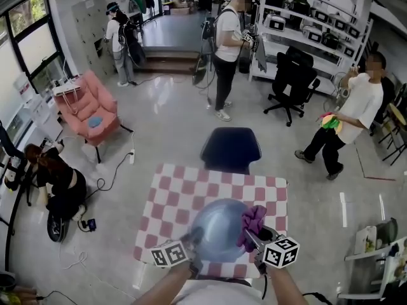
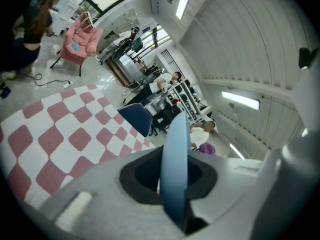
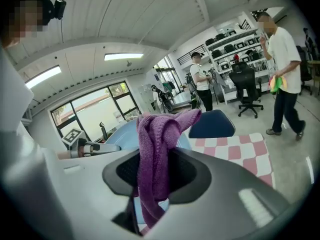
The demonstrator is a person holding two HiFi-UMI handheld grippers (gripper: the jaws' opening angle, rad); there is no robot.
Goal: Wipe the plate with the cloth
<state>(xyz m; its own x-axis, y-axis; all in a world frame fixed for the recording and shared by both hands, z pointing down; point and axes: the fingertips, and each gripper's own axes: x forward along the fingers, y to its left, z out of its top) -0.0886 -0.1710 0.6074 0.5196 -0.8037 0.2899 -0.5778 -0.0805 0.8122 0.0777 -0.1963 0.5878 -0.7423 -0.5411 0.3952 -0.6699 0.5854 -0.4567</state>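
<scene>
A light blue plate [image 1: 219, 229] is held up above the checked table, with my left gripper [image 1: 193, 240] shut on its left rim. In the left gripper view the plate [image 2: 174, 169] stands edge-on between the jaws. My right gripper [image 1: 252, 239] is shut on a purple cloth [image 1: 252, 223], which lies against the plate's right side. In the right gripper view the cloth [image 3: 157, 156] hangs bunched between the jaws, with the plate [image 3: 125, 132] just behind it.
A red-and-white checked table [image 1: 184, 199] lies below the plate. A dark blue chair [image 1: 230, 149] stands at its far side. Several people stand or crouch around the room; a pink armchair [image 1: 89, 110] is at the left and shelving at the back right.
</scene>
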